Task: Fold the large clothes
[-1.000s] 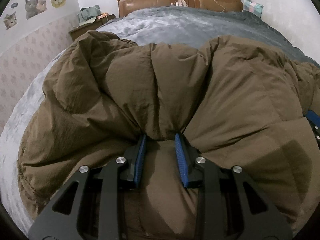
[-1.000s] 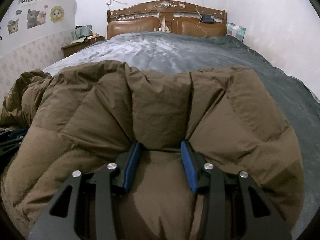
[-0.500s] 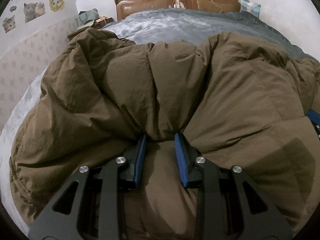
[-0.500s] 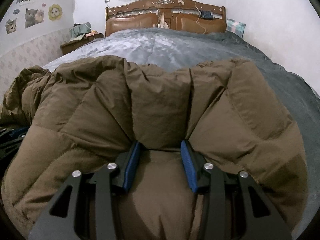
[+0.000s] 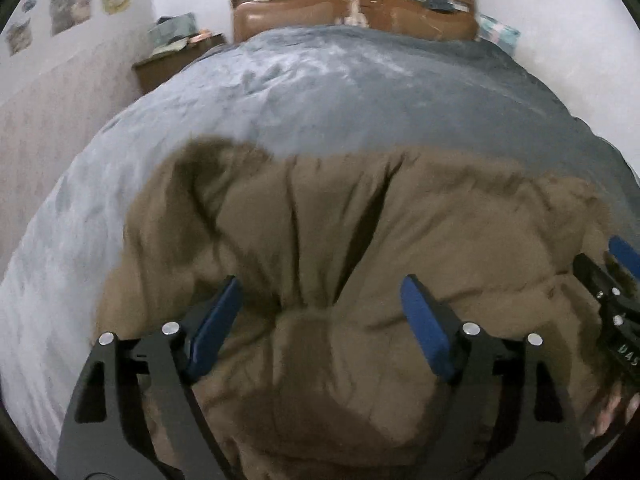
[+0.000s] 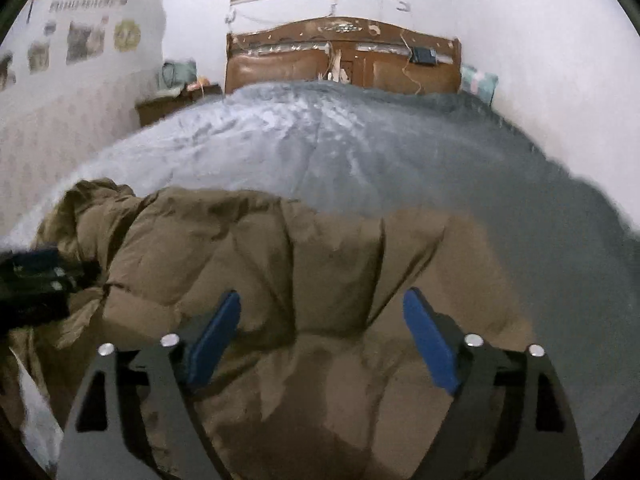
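Note:
A big brown puffer jacket [image 5: 328, 220] lies bunched on the near part of the bed and also fills the lower right wrist view [image 6: 260, 264]. My left gripper [image 5: 320, 312] is open, its blue fingers wide apart over the jacket's near edge. My right gripper [image 6: 320, 324] is open too, above the jacket's right part. The right gripper shows at the right edge of the left wrist view [image 5: 612, 292]; the left one shows at the left edge of the right wrist view [image 6: 36, 280].
The grey bedspread [image 5: 340, 92] stretches back to a wooden headboard [image 6: 340, 60]. A nightstand [image 6: 176, 100] with clutter stands at the back left by a wall with stickers. A white wall runs along the right side.
Both grippers have opened and let go of the jacket fold. The jacket has dropped and lies lower on the bed, so more bedspread shows.

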A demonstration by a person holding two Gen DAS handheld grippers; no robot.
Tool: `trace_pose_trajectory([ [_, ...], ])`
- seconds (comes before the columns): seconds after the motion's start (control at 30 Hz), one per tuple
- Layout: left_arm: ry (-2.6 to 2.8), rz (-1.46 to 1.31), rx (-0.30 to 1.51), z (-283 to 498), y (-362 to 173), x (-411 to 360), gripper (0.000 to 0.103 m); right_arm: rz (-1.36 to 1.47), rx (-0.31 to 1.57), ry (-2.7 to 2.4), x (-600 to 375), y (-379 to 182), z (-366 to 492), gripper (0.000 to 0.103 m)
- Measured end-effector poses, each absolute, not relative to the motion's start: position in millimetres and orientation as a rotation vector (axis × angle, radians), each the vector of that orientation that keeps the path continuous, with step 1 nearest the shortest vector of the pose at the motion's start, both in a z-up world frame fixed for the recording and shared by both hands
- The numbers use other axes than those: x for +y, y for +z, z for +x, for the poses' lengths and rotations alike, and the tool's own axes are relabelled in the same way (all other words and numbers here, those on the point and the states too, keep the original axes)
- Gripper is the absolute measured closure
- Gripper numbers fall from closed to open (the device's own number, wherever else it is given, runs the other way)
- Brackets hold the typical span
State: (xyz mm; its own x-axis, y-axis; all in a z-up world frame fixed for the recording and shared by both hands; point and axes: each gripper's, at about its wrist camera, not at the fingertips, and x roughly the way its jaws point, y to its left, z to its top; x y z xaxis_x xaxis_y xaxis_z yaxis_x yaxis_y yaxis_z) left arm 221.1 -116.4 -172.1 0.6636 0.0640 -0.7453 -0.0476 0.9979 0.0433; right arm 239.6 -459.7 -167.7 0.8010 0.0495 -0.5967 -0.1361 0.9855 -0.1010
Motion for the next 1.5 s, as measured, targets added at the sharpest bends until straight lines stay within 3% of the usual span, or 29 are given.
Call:
trace_pose_trajectory([
  [0.07, 0.077, 0.073, 0.871, 237.7, -168.8, -114.3, 0.022, -0.188, 0.666, 0.076, -457.6, -164.0, 256.1, 0.016],
  [0.17, 0.149, 0.129, 0.983, 269.7, -188.2, -94.8, 0.031, -0.225, 0.807, 0.006, -468.0, -174.6, 295.9, 0.019],
  [0.57, 0.086, 0.06, 1.122, 317.3, -229.9, -54.9, 0.023, -0.09, 1.071, -0.013, -508.7, -219.8, 362.2, 0.017],
  [0.8, 0.051, 0.049, 1.045, 283.8, -207.3, -49.0, 0.024, -0.052, 0.855, 0.14, -505.1, -176.7, 307.1, 0.016],
  [0.83, 0.051, 0.039, 1.021, 271.6, -201.4, -46.6, 0.022, -0.045, 0.822, 0.151, -506.7, -169.5, 292.3, 0.015],
  [0.9, 0.063, 0.033, 0.949, 235.1, -185.3, -40.9, 0.009, -0.04, 0.758, 0.164, -505.8, -158.8, 260.4, 0.01],
  [1.07, 0.075, 0.019, 0.904, 170.5, -184.8, -27.2, 0.007, -0.091, 0.631, 0.115, -503.3, -169.4, 192.8, 0.009],
  [1.3, 0.073, 0.026, 0.916, 136.4, -215.5, -24.0, 0.007, -0.035, 0.693, 0.103, -519.2, -210.7, 186.3, 0.009],
  [1.5, 0.058, -0.039, 0.964, 163.7, -239.8, -22.4, 0.006, -0.025, 0.739, 0.102, -523.0, -239.4, 197.2, 0.008],
])
